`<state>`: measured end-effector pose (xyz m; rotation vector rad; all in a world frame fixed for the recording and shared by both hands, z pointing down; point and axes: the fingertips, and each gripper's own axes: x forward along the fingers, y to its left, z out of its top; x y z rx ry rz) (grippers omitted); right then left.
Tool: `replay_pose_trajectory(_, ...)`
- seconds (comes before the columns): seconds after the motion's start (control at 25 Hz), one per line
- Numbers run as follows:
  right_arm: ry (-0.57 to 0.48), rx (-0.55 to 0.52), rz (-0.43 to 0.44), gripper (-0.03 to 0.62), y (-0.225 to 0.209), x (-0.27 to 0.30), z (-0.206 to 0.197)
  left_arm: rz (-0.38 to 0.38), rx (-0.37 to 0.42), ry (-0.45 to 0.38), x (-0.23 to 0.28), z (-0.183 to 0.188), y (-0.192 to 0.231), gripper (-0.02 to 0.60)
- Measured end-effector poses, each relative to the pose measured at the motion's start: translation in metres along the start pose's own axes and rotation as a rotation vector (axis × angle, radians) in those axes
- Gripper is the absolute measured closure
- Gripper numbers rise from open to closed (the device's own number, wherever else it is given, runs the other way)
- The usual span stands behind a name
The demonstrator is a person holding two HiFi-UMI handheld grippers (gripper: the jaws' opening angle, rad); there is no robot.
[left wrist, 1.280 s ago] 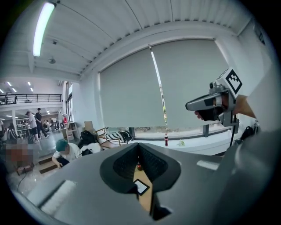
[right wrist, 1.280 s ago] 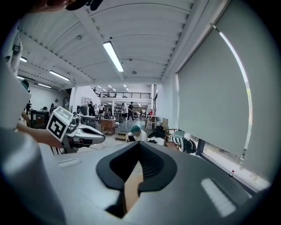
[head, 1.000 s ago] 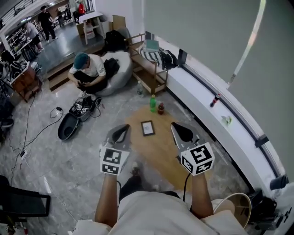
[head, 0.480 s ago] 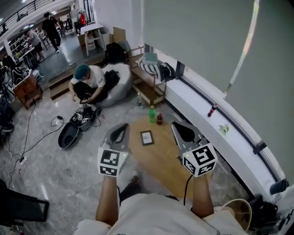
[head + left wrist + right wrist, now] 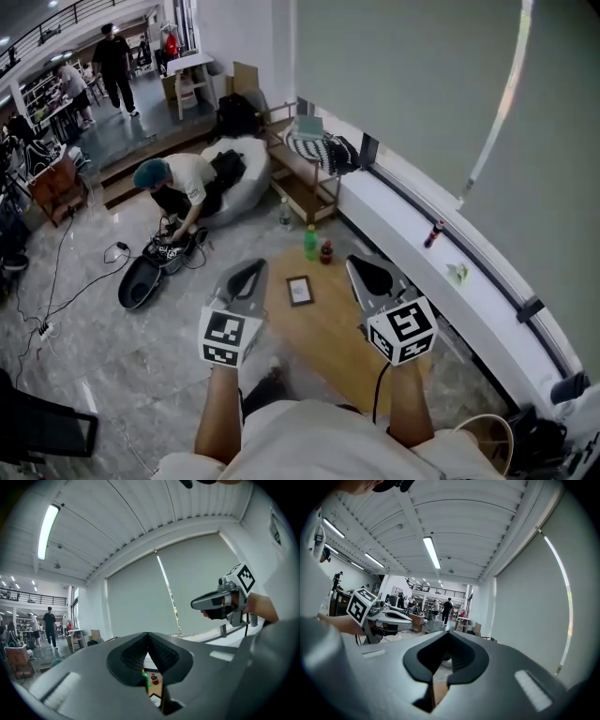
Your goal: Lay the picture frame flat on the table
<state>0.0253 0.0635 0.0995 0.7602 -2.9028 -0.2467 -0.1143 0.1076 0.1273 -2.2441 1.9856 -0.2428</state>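
Observation:
A small dark picture frame (image 5: 300,290) with a pale middle is on the low wooden table (image 5: 330,330), its face showing from above. I cannot tell whether it lies flat or leans back. My left gripper (image 5: 249,270) hovers high to its left, my right gripper (image 5: 367,267) high to its right. Both are shut and hold nothing. In the left gripper view a sliver of the frame (image 5: 156,699) shows through the slit below the shut jaws, and the right gripper (image 5: 213,603) is at the side. The right gripper view shows the left gripper (image 5: 393,617).
A green bottle (image 5: 310,242) and a small dark red bottle (image 5: 326,251) stand at the table's far end. A person (image 5: 173,183) crouches over gear on the floor by a white beanbag (image 5: 239,155). A wooden shelf (image 5: 309,164) and a white window ledge (image 5: 422,258) run along the right.
Both grippers stay shut and keep roughly their places above the table. The frame has not moved. The crouching person has bent further forward.

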Motion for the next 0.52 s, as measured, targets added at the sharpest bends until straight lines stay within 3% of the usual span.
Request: replay_pose_trajectory(0.52, -0.013, 0.0, -0.013, 0.594, -0.019, 0.025, 0.003, -0.014, 0.01, -0.002, 0.027, 0.0, 0.01, 0.571)
